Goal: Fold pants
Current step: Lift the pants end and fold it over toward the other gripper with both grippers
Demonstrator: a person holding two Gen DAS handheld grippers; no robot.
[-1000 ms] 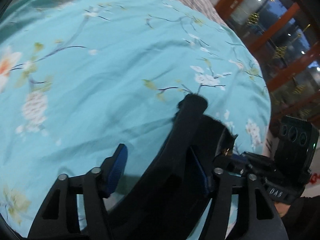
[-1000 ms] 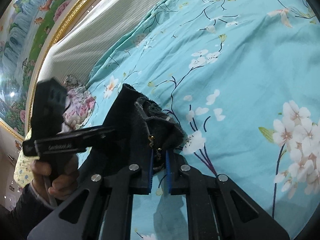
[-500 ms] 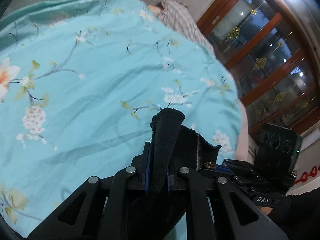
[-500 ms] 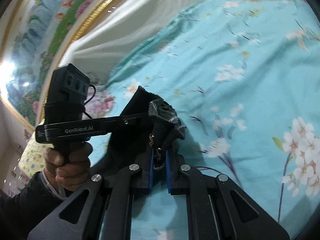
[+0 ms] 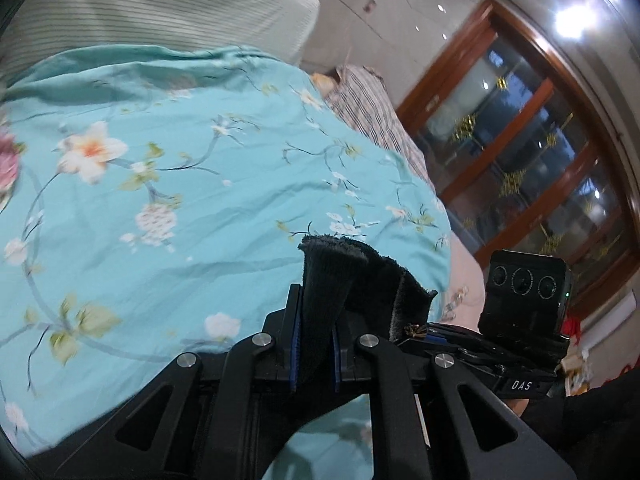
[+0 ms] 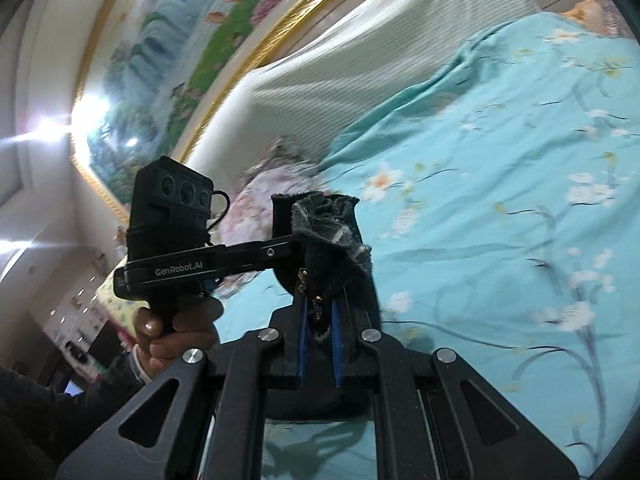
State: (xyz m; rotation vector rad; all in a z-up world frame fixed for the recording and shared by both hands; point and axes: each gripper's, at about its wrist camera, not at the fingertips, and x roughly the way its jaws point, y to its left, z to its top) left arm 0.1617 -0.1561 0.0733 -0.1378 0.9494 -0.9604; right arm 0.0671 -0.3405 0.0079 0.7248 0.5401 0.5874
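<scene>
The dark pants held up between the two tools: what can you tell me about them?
The dark, fuzzy fabric pants look like thick black fleece, with a small gold zipper pull near the edge. Both tools pinch the bunched top edge: the left tool and the right tool are shut on it, side by side. The cloth hangs below, lifted over the turquoise flowered bedspread.

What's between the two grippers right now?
Only a short bunched span of the black pants, clamped by left gripper and right gripper; shows in both wrist views.
</scene>
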